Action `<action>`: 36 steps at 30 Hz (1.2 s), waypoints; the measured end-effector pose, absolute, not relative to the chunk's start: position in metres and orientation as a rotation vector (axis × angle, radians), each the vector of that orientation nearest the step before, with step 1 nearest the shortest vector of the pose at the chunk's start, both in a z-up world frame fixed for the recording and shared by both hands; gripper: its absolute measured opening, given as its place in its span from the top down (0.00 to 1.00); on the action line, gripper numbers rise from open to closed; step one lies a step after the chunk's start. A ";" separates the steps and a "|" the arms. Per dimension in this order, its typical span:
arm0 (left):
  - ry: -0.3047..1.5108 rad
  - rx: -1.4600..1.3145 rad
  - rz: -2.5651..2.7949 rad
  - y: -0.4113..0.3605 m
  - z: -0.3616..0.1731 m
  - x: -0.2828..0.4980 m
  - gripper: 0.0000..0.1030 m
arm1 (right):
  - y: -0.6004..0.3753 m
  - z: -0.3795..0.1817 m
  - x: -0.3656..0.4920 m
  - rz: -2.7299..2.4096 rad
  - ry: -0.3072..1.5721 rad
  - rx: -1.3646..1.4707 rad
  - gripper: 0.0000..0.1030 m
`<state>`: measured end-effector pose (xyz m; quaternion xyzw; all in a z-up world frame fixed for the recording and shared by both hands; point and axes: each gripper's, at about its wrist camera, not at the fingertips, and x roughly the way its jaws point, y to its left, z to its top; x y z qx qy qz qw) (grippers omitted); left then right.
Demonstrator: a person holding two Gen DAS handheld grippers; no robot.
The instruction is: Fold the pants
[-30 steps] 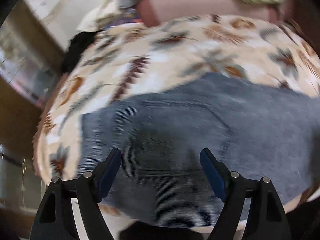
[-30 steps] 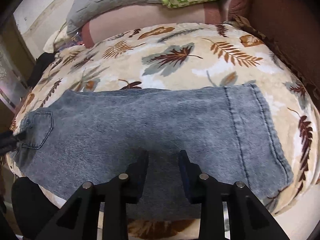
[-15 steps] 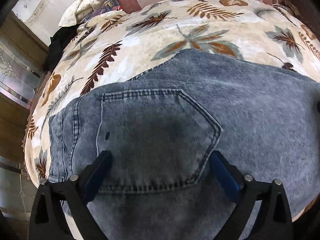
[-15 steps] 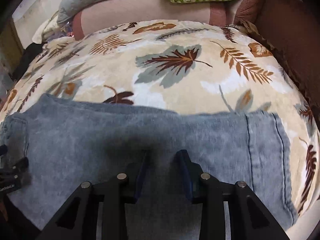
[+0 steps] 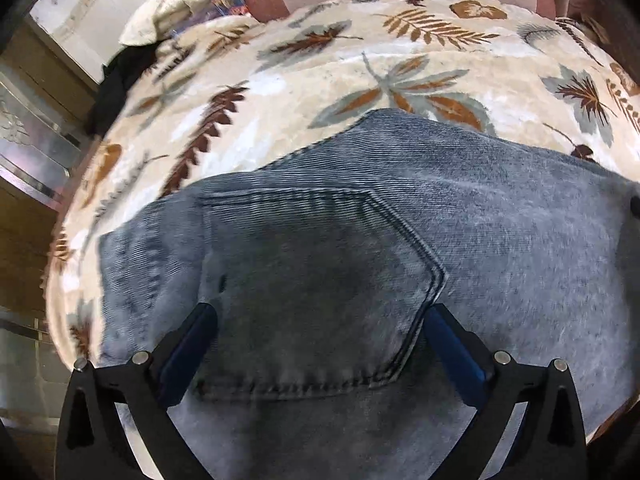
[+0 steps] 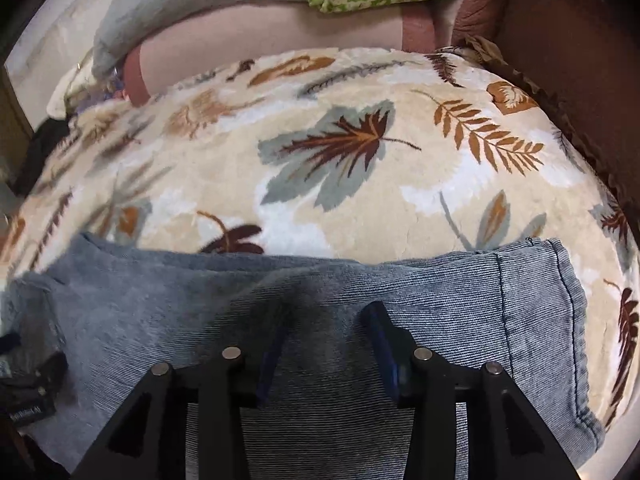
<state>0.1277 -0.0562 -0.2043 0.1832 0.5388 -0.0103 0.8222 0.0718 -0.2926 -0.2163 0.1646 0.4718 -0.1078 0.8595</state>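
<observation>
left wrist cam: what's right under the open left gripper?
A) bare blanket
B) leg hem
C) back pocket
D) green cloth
C: the left gripper hangs open over the stitched back pocket of the jeans; the leg hem shows only in the right wrist view, beside the right gripper.

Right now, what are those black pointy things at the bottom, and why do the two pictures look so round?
Those are grippers, simple pinching tools a person holds, one in each hand. A tiny wide-eyed camera sits on each, which bends the picture round. One picture looks past the left gripper, open wide over the back pocket of the gray-blue jeans. The other looks past the right gripper, open less wide, over a leg near the hem. Neither holds anything. The jeans lie flat on a leaf-patterned blanket.
</observation>
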 end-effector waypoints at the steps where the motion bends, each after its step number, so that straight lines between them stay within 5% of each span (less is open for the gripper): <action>1: 1.141 0.387 -0.025 -0.055 -0.202 0.123 0.00 | -0.289 -0.212 0.071 -0.196 0.966 0.358 0.55; 17: 1.161 0.364 -0.047 -0.042 -0.217 0.087 0.00 | -0.217 -0.224 0.109 -0.024 1.027 0.230 0.44; 28: 1.115 0.363 -0.130 -0.071 -0.197 0.061 0.00 | -0.319 -0.189 0.028 -0.245 0.821 0.354 0.44; 36: 1.160 0.398 -0.153 -0.091 -0.217 0.060 0.00 | -0.380 -0.224 0.014 -0.388 0.954 0.419 0.44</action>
